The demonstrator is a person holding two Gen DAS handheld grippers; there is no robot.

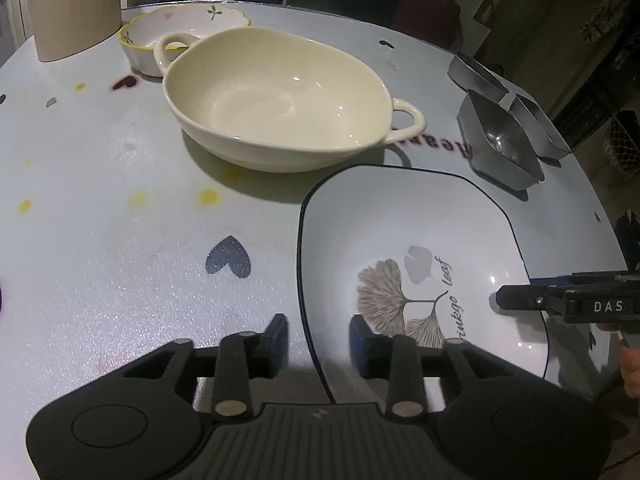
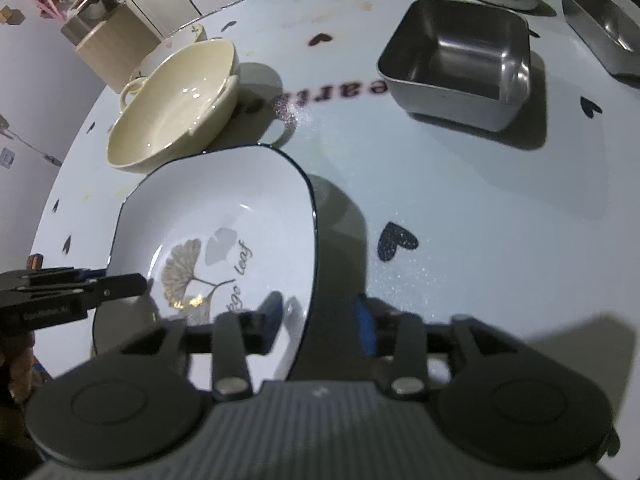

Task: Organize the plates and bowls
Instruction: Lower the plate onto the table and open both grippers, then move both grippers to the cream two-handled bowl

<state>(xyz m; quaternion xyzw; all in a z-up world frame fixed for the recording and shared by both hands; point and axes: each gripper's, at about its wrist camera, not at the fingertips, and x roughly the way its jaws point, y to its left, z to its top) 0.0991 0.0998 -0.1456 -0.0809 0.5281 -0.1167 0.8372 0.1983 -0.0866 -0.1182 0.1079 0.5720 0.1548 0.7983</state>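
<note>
A white square plate (image 1: 400, 232) (image 2: 224, 208) with a dark rim and a ginkgo-leaf print lies on the table near its front edge. My left gripper (image 1: 318, 342) straddles the plate's left rim, one finger outside and one over the plate, with the pads clear of the rim. My right gripper (image 2: 320, 320) straddles the opposite rim the same way, jaws apart and not pressing. Each gripper also shows in the other's view: the right gripper (image 1: 516, 290) and the left gripper (image 2: 116, 278). A cream oval bowl (image 1: 276, 96) (image 2: 172, 108) with two loop handles stands just behind the plate.
A small scalloped bowl (image 1: 184, 28) with a yellow rim sits behind the cream bowl, next to a beige box (image 1: 76, 8). Steel square trays (image 1: 500, 140) (image 2: 456, 60) stand at the back right. The pale table (image 1: 120, 260) has heart prints. A hand (image 1: 630, 364) shows at the right edge.
</note>
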